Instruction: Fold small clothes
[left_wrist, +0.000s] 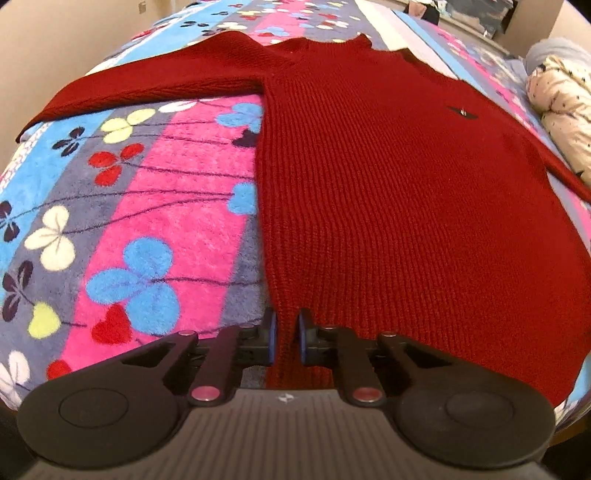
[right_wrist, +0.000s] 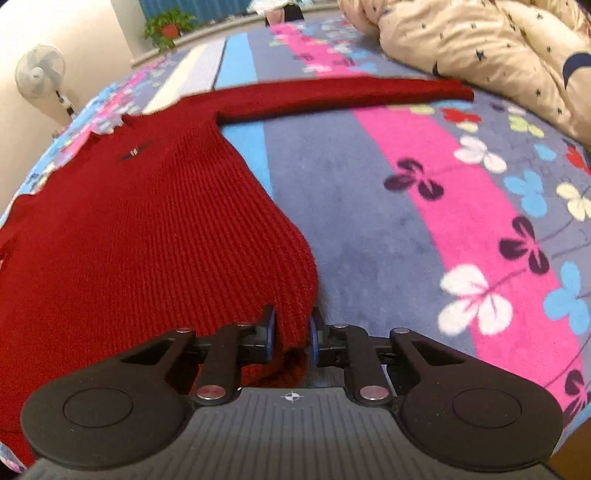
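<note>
Lying flat on the flowered bed (left_wrist: 155, 192), the red sweater (left_wrist: 388, 192) runs lengthwise away from both tongs, collar far. Left tongs (left_wrist: 287, 338) and right tongs (right_wrist: 291, 338) each clamp a near hem corner, equally near.

Sweater (left_wrist: 388, 192) hem under gripper body, chest logo (right_wrist: 133, 152) prob. unreadable.

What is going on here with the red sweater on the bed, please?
A person is starting to fold a red knitted sweater spread flat on a flowered blanket, sleeves stretched out to both sides. The left hand-held gripper pinches the hem at one bottom corner, and the right hand-held gripper pinches the other corner. Nothing is folded yet.
</note>
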